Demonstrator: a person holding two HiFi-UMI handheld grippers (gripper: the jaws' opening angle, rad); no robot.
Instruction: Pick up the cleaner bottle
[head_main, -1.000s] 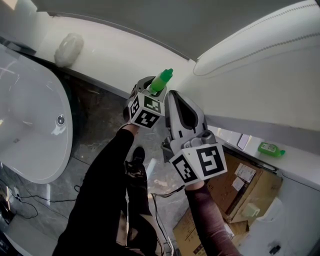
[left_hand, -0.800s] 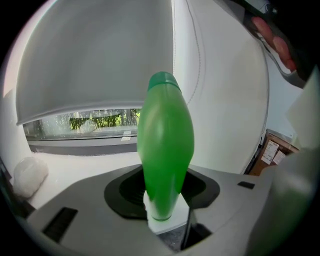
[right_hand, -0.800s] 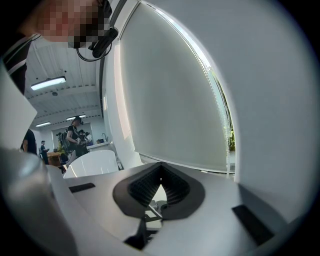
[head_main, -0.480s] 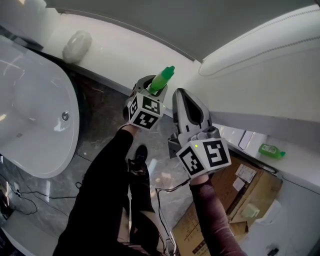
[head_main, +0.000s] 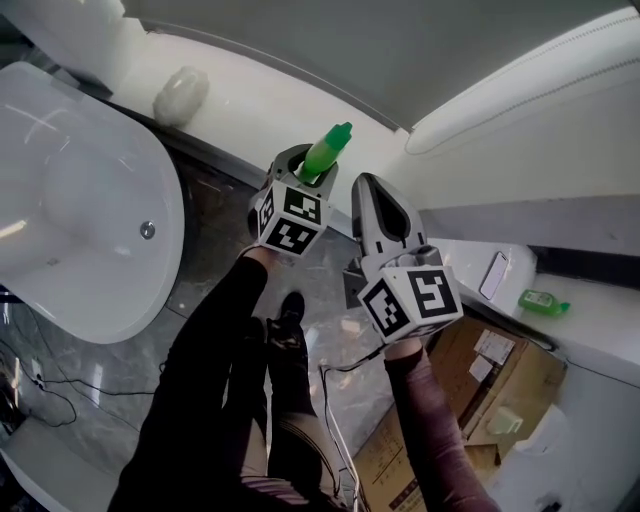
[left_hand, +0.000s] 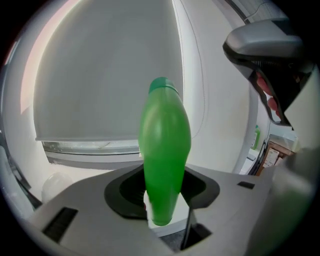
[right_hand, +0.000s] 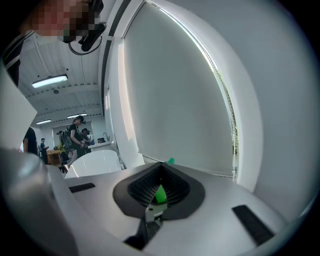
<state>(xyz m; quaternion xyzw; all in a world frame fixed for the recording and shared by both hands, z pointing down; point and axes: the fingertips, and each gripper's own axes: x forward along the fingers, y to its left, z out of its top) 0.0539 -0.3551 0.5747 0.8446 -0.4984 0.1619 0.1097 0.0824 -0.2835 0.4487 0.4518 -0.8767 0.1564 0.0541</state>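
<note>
Cleaner bottle (head_main: 326, 152), green, sits clamped in the left tool (head_main: 303, 178); the right tool (head_main: 372, 190) is closed on nothing.

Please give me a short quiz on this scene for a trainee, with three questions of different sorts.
1. What do the left gripper's jaws hold? A) a phone B) the green cleaner bottle C) a box
2. True or false: a smaller green bottle lies on the white ledge.
3. Fill in: the big white ___ is at the person's left.

Key: 1 B; 2 true; 3 bathtub.
</note>
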